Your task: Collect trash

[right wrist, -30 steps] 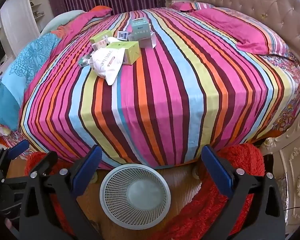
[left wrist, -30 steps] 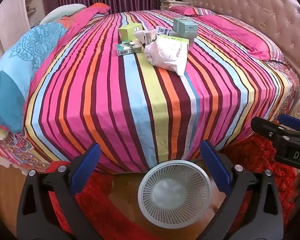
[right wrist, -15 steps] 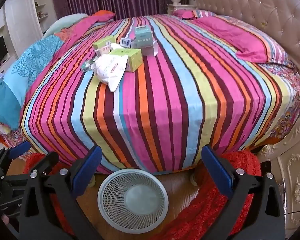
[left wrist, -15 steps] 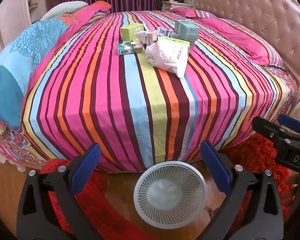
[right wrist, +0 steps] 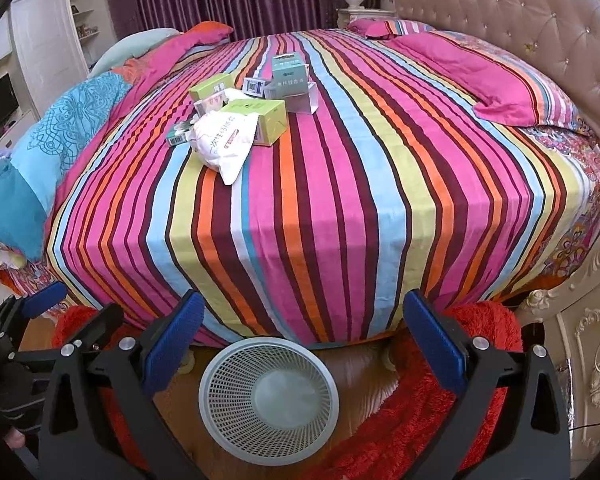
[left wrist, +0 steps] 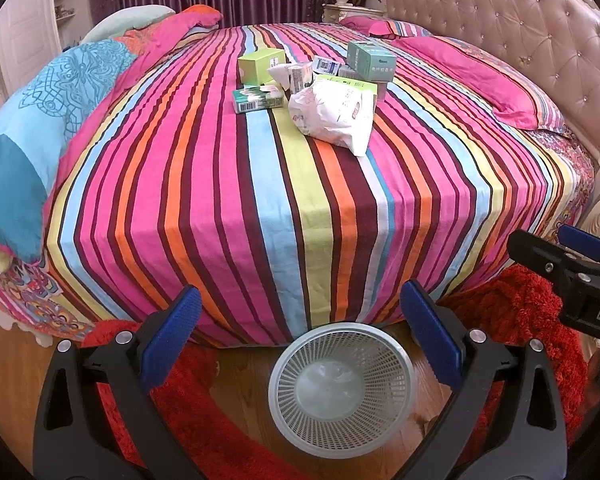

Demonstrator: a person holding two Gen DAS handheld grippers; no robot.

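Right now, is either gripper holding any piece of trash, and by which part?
Nothing is held. The left gripper and right gripper are open and empty above the mesh wastebasket; the trash lies on the bed.

Both tools are black plastic clamps. The left gripper [left wrist: 300, 336] and the right gripper [right wrist: 302, 336] each carry jaws lined with ribbed blue pads and silver rivets on the arms. White letters "DA" mark the right gripper's side in the left view.

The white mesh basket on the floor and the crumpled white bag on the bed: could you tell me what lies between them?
Only bare striped bedspread separates the basket from the bag, shown in both wrist views.
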